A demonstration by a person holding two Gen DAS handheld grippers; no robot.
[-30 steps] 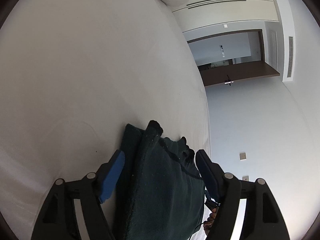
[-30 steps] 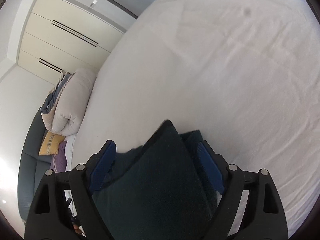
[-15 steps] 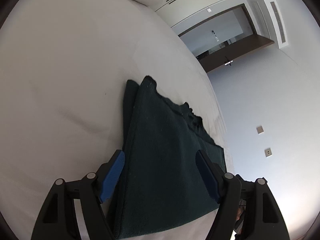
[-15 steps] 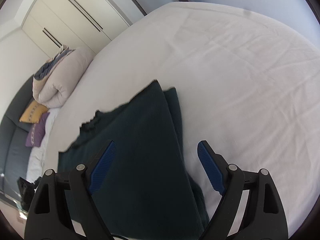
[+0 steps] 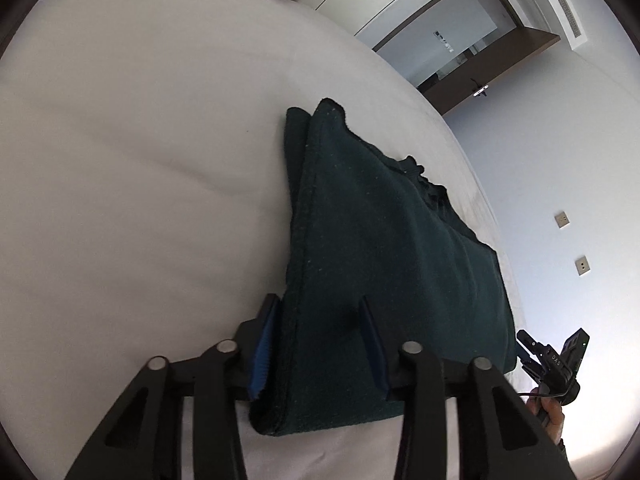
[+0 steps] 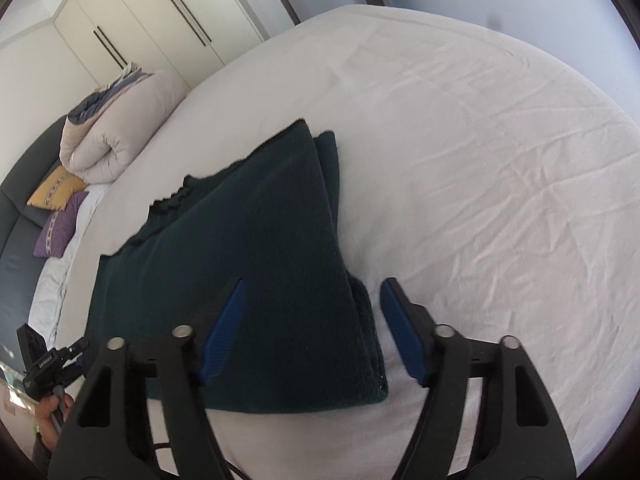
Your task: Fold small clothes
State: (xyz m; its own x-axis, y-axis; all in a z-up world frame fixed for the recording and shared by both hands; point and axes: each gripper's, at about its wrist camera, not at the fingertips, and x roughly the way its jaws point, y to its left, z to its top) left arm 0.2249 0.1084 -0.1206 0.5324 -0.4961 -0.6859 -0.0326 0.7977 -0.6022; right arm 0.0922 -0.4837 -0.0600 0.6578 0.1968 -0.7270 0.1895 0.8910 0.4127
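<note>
A dark green folded garment (image 5: 372,264) lies flat on the white bed (image 5: 120,168). My left gripper (image 5: 318,344) is open, its blue pads either side of the garment's near left corner. In the right wrist view the same garment (image 6: 248,264) lies folded with its layered edge on the right. My right gripper (image 6: 312,328) is open, straddling the garment's near right corner, its right pad over bare sheet. Each gripper shows at the other view's bottom edge, held by a hand.
A rolled beige duvet (image 6: 116,136) and yellow and purple cushions (image 6: 60,208) lie at the bed's head by a dark headboard. White wardrobes (image 6: 160,28) and an open doorway (image 5: 452,52) stand beyond. Wrinkled sheet (image 6: 500,160) spreads right of the garment.
Both grippers have drawn back toward the near edge. The garment, earlier raised between the pads, now lies flat on the bed, and both grippers' pads stand closer together.
</note>
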